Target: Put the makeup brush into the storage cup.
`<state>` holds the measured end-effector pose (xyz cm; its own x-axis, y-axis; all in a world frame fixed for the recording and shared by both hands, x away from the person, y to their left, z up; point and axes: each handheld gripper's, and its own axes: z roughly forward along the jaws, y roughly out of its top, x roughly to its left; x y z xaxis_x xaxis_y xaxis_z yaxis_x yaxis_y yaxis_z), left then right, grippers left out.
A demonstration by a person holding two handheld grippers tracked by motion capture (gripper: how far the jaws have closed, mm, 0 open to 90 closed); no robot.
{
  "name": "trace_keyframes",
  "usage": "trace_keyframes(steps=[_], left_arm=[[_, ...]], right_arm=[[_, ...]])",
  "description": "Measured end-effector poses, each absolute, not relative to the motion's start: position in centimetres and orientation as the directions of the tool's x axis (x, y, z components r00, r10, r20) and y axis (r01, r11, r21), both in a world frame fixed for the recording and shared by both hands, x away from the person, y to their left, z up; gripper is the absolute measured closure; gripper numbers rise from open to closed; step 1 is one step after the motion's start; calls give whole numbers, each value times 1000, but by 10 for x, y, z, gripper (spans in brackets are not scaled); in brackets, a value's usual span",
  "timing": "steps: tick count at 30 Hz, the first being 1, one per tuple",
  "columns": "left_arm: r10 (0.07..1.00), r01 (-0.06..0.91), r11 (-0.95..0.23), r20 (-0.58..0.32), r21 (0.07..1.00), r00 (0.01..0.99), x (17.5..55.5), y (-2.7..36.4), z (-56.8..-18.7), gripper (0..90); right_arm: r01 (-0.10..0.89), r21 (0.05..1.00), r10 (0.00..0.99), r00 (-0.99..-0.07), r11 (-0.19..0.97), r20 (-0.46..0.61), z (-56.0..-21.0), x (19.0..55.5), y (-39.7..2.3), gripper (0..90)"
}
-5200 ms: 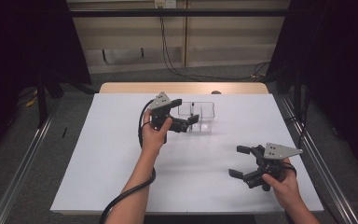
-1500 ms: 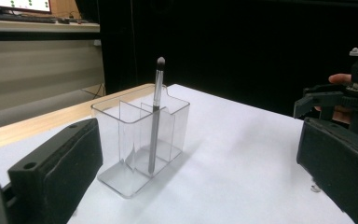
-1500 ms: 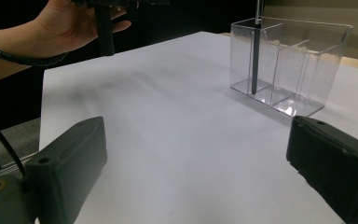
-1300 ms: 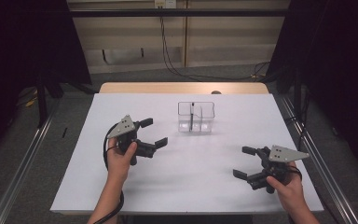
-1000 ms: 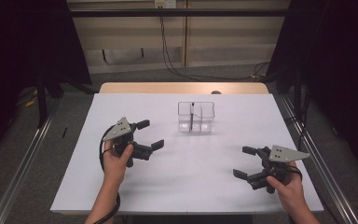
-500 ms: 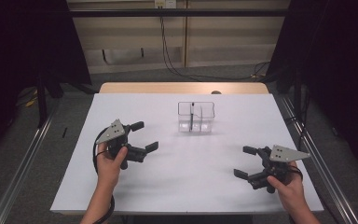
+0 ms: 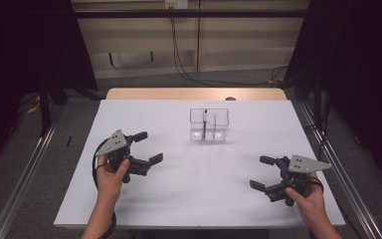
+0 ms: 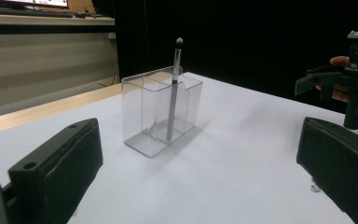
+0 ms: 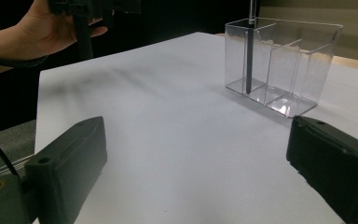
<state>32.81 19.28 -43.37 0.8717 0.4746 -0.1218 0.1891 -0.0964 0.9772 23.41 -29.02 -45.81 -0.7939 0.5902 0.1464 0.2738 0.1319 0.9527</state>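
Note:
A clear plastic box [image 7: 209,125] with compartments stands at the table's far middle. A thin dark brush [image 7: 205,122] stands upright in its left compartment. My left gripper [image 7: 149,146] hovers open and empty at the table's left, well short of the box. My right gripper [image 7: 260,172] is open and empty near the front right. In the left gripper view the box [image 8: 161,114] and brush [image 8: 173,88] lie ahead between the wide-apart jaws of that gripper [image 8: 196,186]. In the right gripper view the box [image 9: 282,65] sits far right beyond my gripper [image 9: 200,186].
The white table top [image 7: 194,189] is bare around the box. A wooden strip [image 7: 194,93] runs along the far edge, and metal rails [image 7: 27,169] flank both sides. The other hand's gripper [image 8: 349,84] shows at the left gripper view's right edge.
My left gripper, which was at the box, has drawn back to the left and toward the front edge, still open. The brush stays in the box. The right gripper has barely moved.

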Motion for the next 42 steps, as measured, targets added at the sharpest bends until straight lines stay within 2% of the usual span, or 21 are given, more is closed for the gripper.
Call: trace_keyframes(steps=[42], left_arm=[[503,178,-113,-98,978,859,311,222,-439,0]], right_arm=[[275,953,597,-789,129,147,-458,234,-292,45]])
